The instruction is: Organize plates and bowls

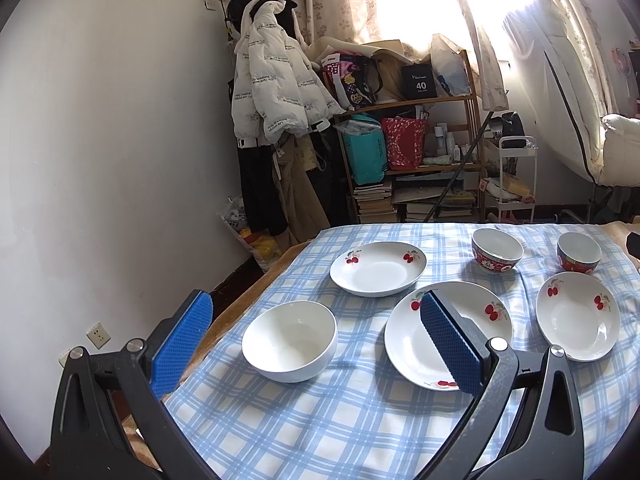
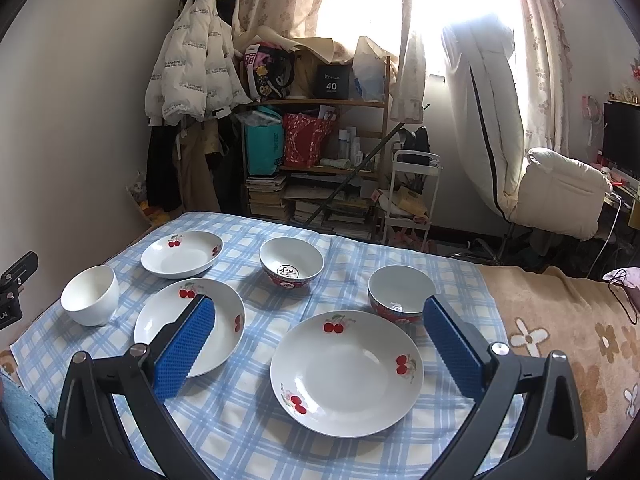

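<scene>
Six dishes sit apart on a blue-checked cloth (image 2: 248, 432) over the counter; nothing stacked, nothing touching.

Left tongs (image 1: 316, 338) are wide open, holding nothing, hovering above the near-left part of the cloth. Their left pad (image 1: 182, 350) hangs off the counter edge, and their right pad (image 1: 450, 346) sits in front of the middle plate (image 1: 404, 344). The white bowl (image 1: 290, 340) appears between the two pads, upright and empty.

Right tongs (image 2: 320, 346) are also wide open and empty. The near plate (image 2: 346, 374) appears between their pads, flat on the cloth, with cherry prints on the rim. Their left pad (image 2: 184, 350) overlaps the middle plate in view; their right pad (image 2: 454, 346) is just beside the right red bowl (image 2: 400, 294).

Layout from the right wrist view:
- Far plate (image 2: 182, 254) at the far left of the cloth.
- White bowl at the left edge, near the middle plate.
- Left red bowl (image 2: 291, 266) at far centre, upright, white inside, red patterned outside.
- Right red bowl behind the near plate, close to it but apart.

In the left wrist view a dark piece at the right edge is probably the other tongs. To the right of the cloth lies a beige flowered blanket (image 2: 560, 340). Behind the counter are a cluttered shelf (image 2: 316, 136), a white jacket (image 2: 192, 68) hung on the wall and a curtained bright window (image 2: 440, 0).
</scene>
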Tool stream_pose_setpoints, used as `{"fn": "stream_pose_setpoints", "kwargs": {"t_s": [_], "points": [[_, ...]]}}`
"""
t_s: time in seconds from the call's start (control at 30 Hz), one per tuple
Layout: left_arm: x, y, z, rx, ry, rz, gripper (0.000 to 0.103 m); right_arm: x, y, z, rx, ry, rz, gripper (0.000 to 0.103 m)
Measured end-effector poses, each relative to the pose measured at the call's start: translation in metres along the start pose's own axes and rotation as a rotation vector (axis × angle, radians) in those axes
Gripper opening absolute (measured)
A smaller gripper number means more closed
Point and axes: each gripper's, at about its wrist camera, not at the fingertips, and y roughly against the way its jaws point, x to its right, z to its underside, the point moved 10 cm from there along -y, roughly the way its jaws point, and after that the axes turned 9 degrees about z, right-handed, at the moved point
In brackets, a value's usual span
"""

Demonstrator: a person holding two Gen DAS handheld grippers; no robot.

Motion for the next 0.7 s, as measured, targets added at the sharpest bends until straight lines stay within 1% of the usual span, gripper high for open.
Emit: {"fn": "stream_pose_setpoints", "kwargs": {"t_s": [0.27, 0.33, 0.53, 0.57, 0.63, 0.7], "points": [[-0.002, -0.005, 0.0, -0.024, 0.007, 0.011, 0.102, 0.0, 0.0, 0.0, -0.009, 0.0, -0.009, 0.103], [0.002, -0.007, -0.001, -0.037, -0.004, 0.022, 0.102, -0.001, 0.001, 0.002, -0.01, -0.007, -0.034, 0.103], [0.008, -0.01, -0.004, -0.051, -0.04, 0.025, 0.102, -0.006, 0.002, -0.001, 0.001, 0.013, -0.051, 0.103], [0.008, -0.012, -0.005, -0.059, -0.043, 0.032, 0.102, -0.007, 0.001, -0.003, 0.001, 0.019, -0.053, 0.103], [0.011, -0.016, -0.007, -0.086, -0.033, 0.07, 0.102, -0.013, -0.002, -0.013, 0.002, 0.026, -0.055, 0.103], [0.011, -0.019, -0.01, -0.102, -0.024, 0.082, 0.102, -0.02, -0.007, -0.021, -0.007, 0.033, -0.056, 0.103]]}}
